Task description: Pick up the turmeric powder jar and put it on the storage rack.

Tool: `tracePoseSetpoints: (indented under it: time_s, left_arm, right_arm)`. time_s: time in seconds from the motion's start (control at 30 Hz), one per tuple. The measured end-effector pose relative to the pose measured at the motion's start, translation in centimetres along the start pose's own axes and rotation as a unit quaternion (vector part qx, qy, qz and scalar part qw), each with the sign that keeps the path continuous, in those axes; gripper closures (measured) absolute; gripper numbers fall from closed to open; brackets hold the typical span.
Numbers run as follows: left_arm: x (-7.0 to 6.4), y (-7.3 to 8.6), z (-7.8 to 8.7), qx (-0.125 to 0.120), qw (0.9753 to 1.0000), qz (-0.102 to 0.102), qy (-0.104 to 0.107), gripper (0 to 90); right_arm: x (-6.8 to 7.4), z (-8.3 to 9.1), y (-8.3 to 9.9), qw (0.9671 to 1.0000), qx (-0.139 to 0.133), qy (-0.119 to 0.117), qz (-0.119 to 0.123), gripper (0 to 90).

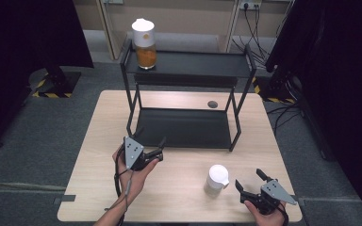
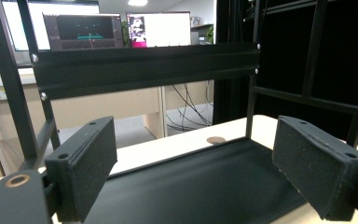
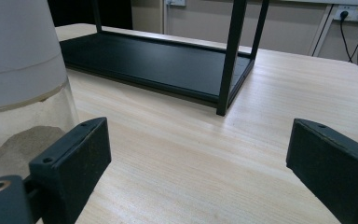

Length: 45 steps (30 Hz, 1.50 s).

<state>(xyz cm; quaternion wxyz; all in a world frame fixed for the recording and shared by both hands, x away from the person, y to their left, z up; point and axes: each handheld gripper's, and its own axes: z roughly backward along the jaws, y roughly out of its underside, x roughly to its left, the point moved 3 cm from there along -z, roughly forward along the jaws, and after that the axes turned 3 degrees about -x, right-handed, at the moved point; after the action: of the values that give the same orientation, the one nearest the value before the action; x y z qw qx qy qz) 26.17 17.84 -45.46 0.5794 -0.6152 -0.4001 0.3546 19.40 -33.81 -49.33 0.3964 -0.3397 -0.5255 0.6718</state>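
White-capped jar [image 1: 216, 179] stands upright on the table [image 1: 179, 197], front right, just left of the right tool [image 1: 249, 184] — near it, not touching. In the right gripper view the jar [image 3: 21, 88] sits at the left edge beside the left jaw, outside the gap; clear lower wall shows a low heap of pale powder. Right tool [image 3: 196, 154] is spread wide, nothing between the jaws. Left tool [image 1: 150, 139] hovers at the front edge of the rack's lower shelf [image 1: 184, 128], also wide and empty; in the left gripper view the left tool [image 2: 193, 168] looks straight along that shelf [image 2: 205, 182]. Judgement: work looks like stocking the rack — one jar with orange contents [image 1: 144, 43] already on the top shelf [image 1: 193, 63] at its left end, the second not yet gripped, lower shelf bare. So roughly half done; left to do: bring the right tool around the jar, close, lift, set it on a shelf. Count: two jars, one two-tier black rack, two tools, one table, one small dark round spot [image 1: 212, 104] on the table behind the rack. Two monitors [image 2: 121, 29] show beyond the rack in the left gripper view.
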Motion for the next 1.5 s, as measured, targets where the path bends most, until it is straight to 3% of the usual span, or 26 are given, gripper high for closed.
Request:
tracePoseSetpoints:
  time_s: [0.37,0.93,1.2,1.5]
  left_arm:
    - [0.1,1.7,0.5,0.019,0.9998,0.007,0.005,12.9]
    - [0.4,6.2,1.1,0.069,0.9974,0.020,0.001,12.2]
    - [0.3,6.5,1.0,0.074,0.9972,0.008,0.009,11.5]
    - [0.6,6.5,1.1,0.073,0.9971,0.020,0.007,11.4]
  right_arm:
    - [0.0,0.0,0.0,1.0000,-0.001,0.000,0.001,6.7]
    - [0.0,0.0,0.0,1.0000,-0.001,-0.001,0.003,6.7]
    - [0.0,0.1,0.1,1.0000,-0.002,-0.001,0.004,6.7]
    - [0.0,0.1,0.1,1.0000,-0.001,0.002,0.004,6.7]
